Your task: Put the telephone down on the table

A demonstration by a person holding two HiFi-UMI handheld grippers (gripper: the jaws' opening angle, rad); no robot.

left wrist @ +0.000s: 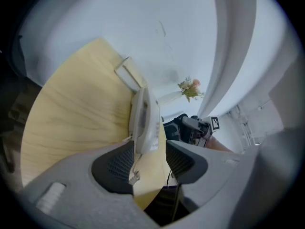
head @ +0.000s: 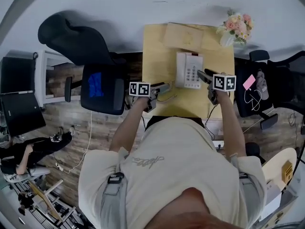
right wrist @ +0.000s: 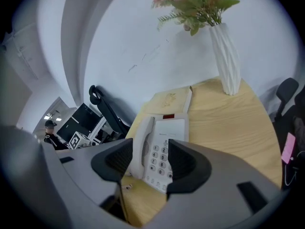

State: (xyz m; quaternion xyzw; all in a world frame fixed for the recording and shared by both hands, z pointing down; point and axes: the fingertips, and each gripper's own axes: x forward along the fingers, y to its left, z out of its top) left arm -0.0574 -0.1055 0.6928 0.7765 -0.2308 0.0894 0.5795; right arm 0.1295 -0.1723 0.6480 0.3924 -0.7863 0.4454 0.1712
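Note:
The white telephone [head: 189,70] lies flat on the pale wooden table [head: 157,56], handset on its cradle at the left and keypad at the right. My left gripper [head: 167,86] hovers near the table's front left, short of the phone, jaws apart with nothing pressed between them. In the left gripper view the telephone [left wrist: 145,118] shows edge-on beyond the left gripper [left wrist: 150,159], and a thin cord with a clear plug [left wrist: 133,177] dangles by the left pad. My right gripper [head: 201,73] is at the phone's front right corner, open. In the right gripper view the telephone [right wrist: 162,147] sits just past the empty right gripper [right wrist: 147,163].
A vase of flowers [head: 236,27] stands at the table's far right corner, and a tan book [head: 183,36] lies behind the phone. A black office chair [head: 102,87] is left of the table, and another chair [head: 267,87] with a pink card is to the right.

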